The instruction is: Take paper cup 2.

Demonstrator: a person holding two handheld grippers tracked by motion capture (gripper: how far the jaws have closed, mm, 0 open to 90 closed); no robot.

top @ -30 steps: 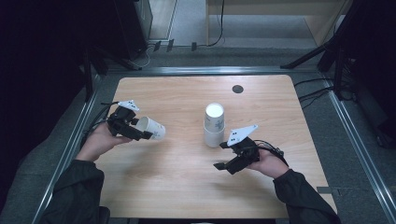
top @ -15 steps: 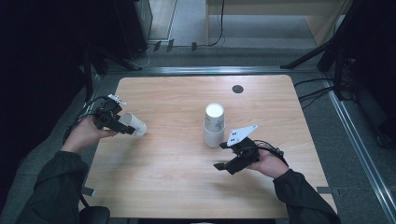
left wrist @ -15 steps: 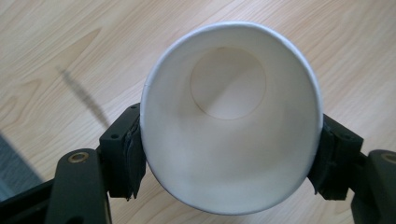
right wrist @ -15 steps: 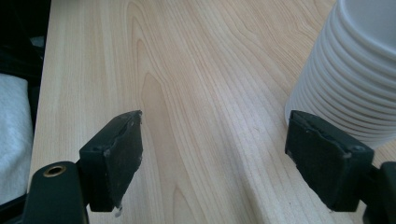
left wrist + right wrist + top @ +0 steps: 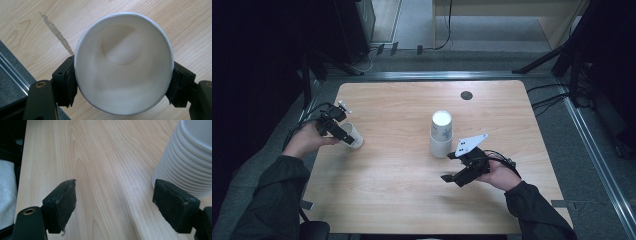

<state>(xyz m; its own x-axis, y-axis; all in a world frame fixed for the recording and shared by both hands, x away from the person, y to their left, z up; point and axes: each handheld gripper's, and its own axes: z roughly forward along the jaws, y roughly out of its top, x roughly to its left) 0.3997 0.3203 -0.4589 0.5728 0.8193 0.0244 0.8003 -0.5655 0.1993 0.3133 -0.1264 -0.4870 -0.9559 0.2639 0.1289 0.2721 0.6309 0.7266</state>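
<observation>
The left tool (image 5: 343,136) clamps a single white paper cup (image 5: 352,135) near the left edge of the worktop (image 5: 402,190), a pale wood-grain slab with rounded corners. In the left gripper view the cup (image 5: 123,62) shows its round mouth and smooth, matt inside down to a flat circular base, with the black, rough-faced pads pressing its wall on either side; the jaws have just been easing apart a little, the cup between them. Beneath it the grain carries a thin, ragged dark streak (image 5: 57,33).

The right tool (image 5: 454,166) lies near the worktop's middle with its jaws spread wide and nothing between them, just beside a stack of nested white cups (image 5: 441,133), whose rolled rims make close ridges (image 5: 190,167).
</observation>
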